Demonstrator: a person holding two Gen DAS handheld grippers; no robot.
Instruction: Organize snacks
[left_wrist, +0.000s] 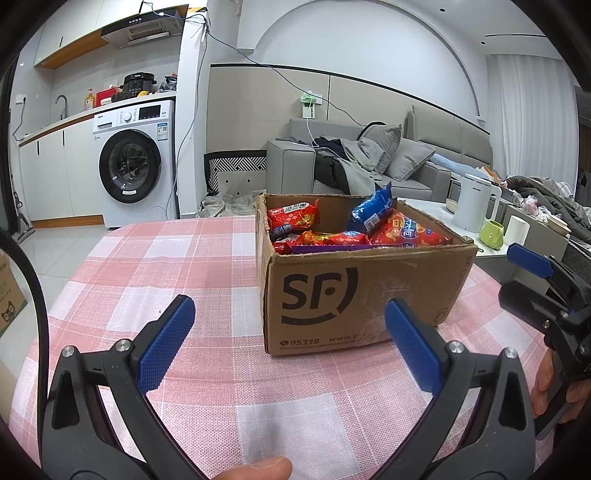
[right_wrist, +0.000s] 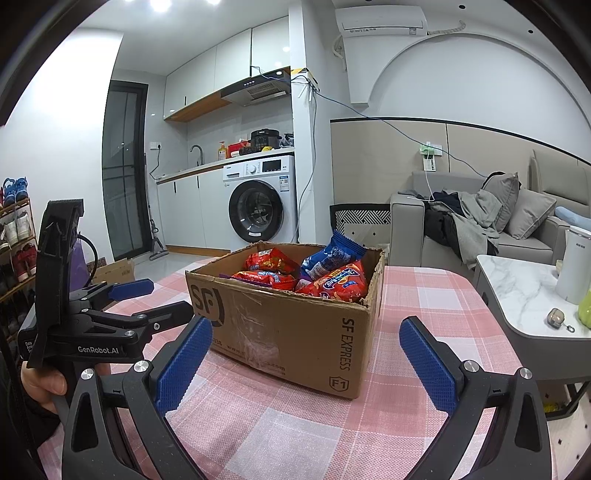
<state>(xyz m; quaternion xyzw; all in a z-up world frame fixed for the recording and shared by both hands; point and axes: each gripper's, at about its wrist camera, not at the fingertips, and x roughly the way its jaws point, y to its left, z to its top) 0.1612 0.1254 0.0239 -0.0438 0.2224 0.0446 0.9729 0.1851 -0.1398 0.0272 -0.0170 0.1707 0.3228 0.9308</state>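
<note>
Facing the box (left_wrist: 354, 295) on the desk (left_wrist: 166, 258), your left claw (left_wrist: 290, 345) and right claw (right_wrist: 304, 363) were released and empty; snacks (right_wrist: 306, 275) lay inside it, straight ahead, neither claw clearly nearer.

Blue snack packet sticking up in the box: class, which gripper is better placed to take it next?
Probably right: the blue snack packet leans at the cardboard box side nearer the right gripper, jaws open. The left gripper faces the opposite half.

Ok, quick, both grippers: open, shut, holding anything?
Left gripper: open, empty, facing the brown cardboard box.
Right gripper: open, empty.
</note>
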